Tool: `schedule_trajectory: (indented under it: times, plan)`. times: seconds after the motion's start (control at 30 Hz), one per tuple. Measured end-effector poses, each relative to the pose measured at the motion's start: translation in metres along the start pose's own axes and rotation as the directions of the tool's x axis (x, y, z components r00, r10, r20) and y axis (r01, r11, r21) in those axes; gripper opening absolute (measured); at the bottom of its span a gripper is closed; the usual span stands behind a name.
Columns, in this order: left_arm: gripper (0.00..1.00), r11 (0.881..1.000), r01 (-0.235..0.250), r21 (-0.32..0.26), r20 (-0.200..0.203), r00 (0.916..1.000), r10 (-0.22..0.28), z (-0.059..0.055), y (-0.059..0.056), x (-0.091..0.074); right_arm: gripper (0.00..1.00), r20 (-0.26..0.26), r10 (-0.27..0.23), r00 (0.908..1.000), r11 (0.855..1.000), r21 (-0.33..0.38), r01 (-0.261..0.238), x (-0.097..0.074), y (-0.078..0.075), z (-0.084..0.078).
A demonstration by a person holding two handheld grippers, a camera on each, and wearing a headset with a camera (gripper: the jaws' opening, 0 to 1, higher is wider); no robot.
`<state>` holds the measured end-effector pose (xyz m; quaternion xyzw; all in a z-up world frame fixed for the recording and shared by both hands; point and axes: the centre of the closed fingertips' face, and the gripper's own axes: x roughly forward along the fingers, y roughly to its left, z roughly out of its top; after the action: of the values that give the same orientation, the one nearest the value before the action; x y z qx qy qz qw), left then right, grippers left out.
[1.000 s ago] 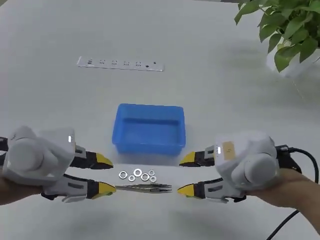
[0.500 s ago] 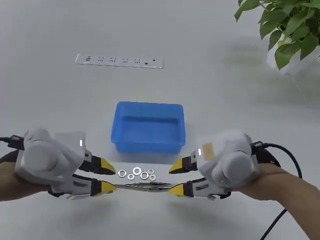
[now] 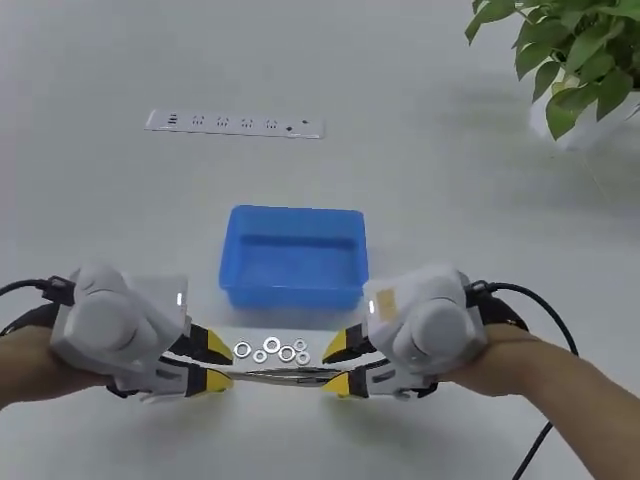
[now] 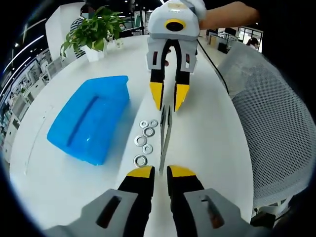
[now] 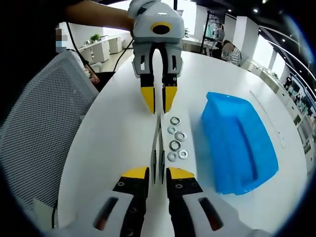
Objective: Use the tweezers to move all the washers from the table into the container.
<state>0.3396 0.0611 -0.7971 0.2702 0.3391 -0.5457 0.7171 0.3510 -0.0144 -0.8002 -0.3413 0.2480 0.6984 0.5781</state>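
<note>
Metal tweezers (image 3: pixel 285 373) lie on the white table in front of a blue container (image 3: pixel 293 255). Several washers (image 3: pixel 271 350) sit between them. My left gripper (image 3: pixel 214 362) is at the tweezers' left end and my right gripper (image 3: pixel 338 366) at their right end. Both are open, jaws a little apart. In the left gripper view the tweezers (image 4: pixel 165 133) run from my left gripper (image 4: pixel 161 173) up to the right gripper (image 4: pixel 168 98), with the washers (image 4: pixel 144 140) and the container (image 4: pixel 91 118) to the left. In the right gripper view the tweezers' (image 5: pixel 158 148) end lies between the jaws of my right gripper (image 5: pixel 156 174); the washers (image 5: pixel 176 140) and the container (image 5: pixel 237 140) are to the right.
A white power strip (image 3: pixel 235 124) lies at the back of the table. A potted plant (image 3: pixel 560 60) stands at the back right. A grey mesh chair (image 4: pixel 266 128) stands beside the table. A cable (image 3: pixel 545 440) trails from the right gripper.
Both grippers have moved inward along the table to the ends of the tweezers, and their jaws have narrowed. The tweezers and washers lie where they were.
</note>
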Motion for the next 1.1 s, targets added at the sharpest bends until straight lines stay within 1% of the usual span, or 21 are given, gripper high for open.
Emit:
schedule_trajectory:
  times: [0.13,0.23,0.27,0.37,0.5,0.57,0.7,0.83,0.97,1.1]
  plan:
    - [0.12,1.000,0.015,0.013,-0.016,0.9998,-0.015,-0.002,-0.003,0.005,0.15,-0.004,0.007,1.0000,1.000,-0.001,-0.007,0.004,0.002,-0.001]
    - [0.07,1.000,0.009,0.014,-0.009,0.9999,-0.009,-0.004,0.000,0.008,0.14,-0.021,-0.001,0.9998,1.000,-0.017,0.000,0.006,0.001,-0.003]
    - [0.06,1.000,0.009,0.017,-0.010,0.9999,-0.009,-0.004,-0.001,0.008,0.13,-0.024,-0.006,0.9997,1.000,-0.006,0.006,0.006,0.001,-0.004]
    - [0.06,1.000,0.012,0.019,0.002,0.9999,-0.012,-0.001,-0.001,0.009,0.12,-0.016,-0.006,0.9999,1.000,-0.009,0.006,0.007,0.001,-0.004]
    - [0.06,1.000,0.015,0.020,0.007,0.9999,-0.015,-0.001,-0.001,0.010,0.11,-0.012,-0.007,0.9999,1.000,-0.007,0.007,0.007,0.001,-0.003]
    - [0.06,0.999,0.012,0.036,0.005,0.9999,-0.012,0.000,-0.001,0.009,0.11,-0.012,-0.008,0.9999,1.000,-0.007,0.008,0.007,0.001,-0.003]
    - [0.06,0.999,0.007,0.049,0.010,0.9999,-0.007,0.003,0.000,0.006,0.11,-0.015,-0.010,0.9998,1.000,-0.006,0.010,0.007,0.001,-0.003]
    - [0.06,0.999,-0.003,0.044,0.021,0.9998,0.002,0.006,0.002,0.002,0.12,-0.021,-0.015,0.9997,1.000,-0.012,0.015,0.006,0.001,-0.003]
    - [0.05,0.999,-0.007,0.046,0.032,0.9995,0.006,0.014,-0.001,-0.004,0.12,-0.020,-0.019,0.9996,1.000,-0.014,0.019,0.006,0.002,-0.002]
    - [0.05,0.999,-0.021,0.044,0.052,0.9985,0.019,0.026,-0.003,-0.013,0.14,-0.018,-0.023,0.9996,1.000,-0.015,0.023,0.006,0.002,0.000]
